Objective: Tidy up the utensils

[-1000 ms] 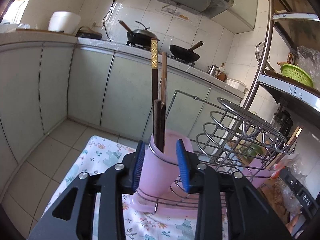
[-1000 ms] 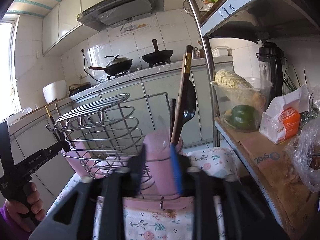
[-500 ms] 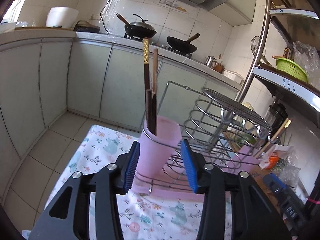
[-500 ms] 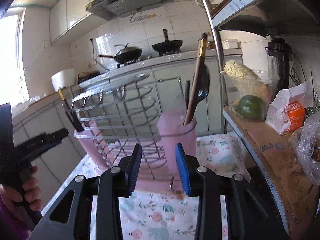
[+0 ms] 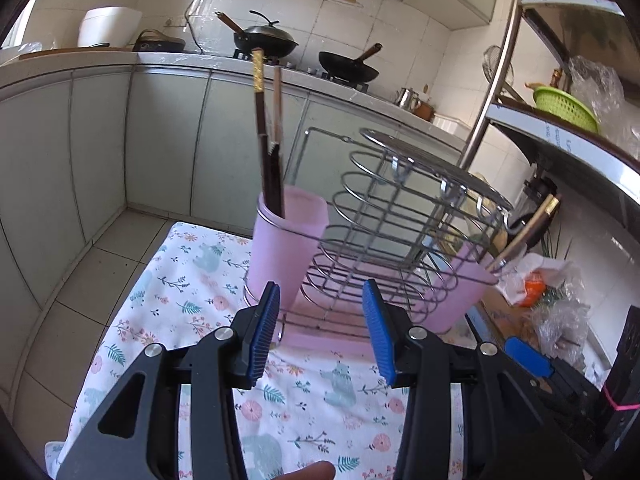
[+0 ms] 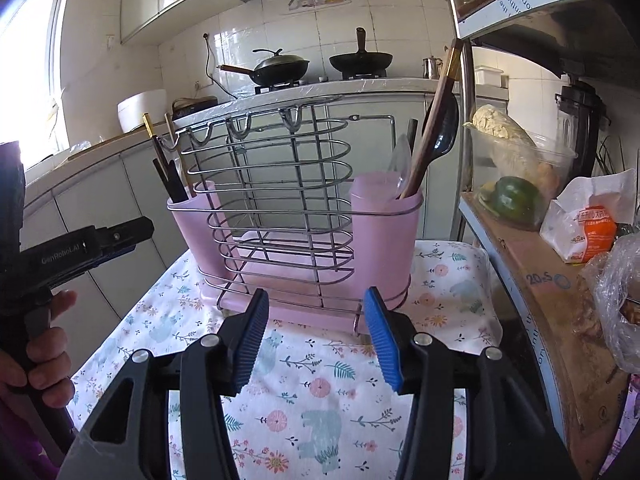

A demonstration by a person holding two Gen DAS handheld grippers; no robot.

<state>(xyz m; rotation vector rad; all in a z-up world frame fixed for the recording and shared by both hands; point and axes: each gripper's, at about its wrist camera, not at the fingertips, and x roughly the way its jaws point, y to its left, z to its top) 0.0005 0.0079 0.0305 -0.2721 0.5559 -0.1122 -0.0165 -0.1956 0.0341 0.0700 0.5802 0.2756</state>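
Note:
A wire rack (image 6: 276, 200) with a pink tray stands on a floral cloth (image 6: 320, 392). Its left pink cup (image 5: 286, 240) holds dark chopsticks (image 5: 266, 144); this cup (image 6: 192, 224) also shows in the right wrist view. The right pink cup (image 6: 386, 236) holds a dark spoon (image 6: 442, 128), a clear spoon and chopsticks. My left gripper (image 5: 322, 332) is open and empty, a short way back from the left cup. My right gripper (image 6: 316, 338) is open and empty in front of the rack.
A metal shelf unit (image 6: 520, 264) stands at the right with a bowl of vegetables (image 6: 516, 184), bags and a blender. Kitchen cabinets and a stove with woks (image 6: 280, 68) lie behind. The cloth's left edge drops to the tiled floor (image 5: 80, 280).
Both grippers have opened, let go of the pink cups and pulled back from the rack. The cups stay in the rack.

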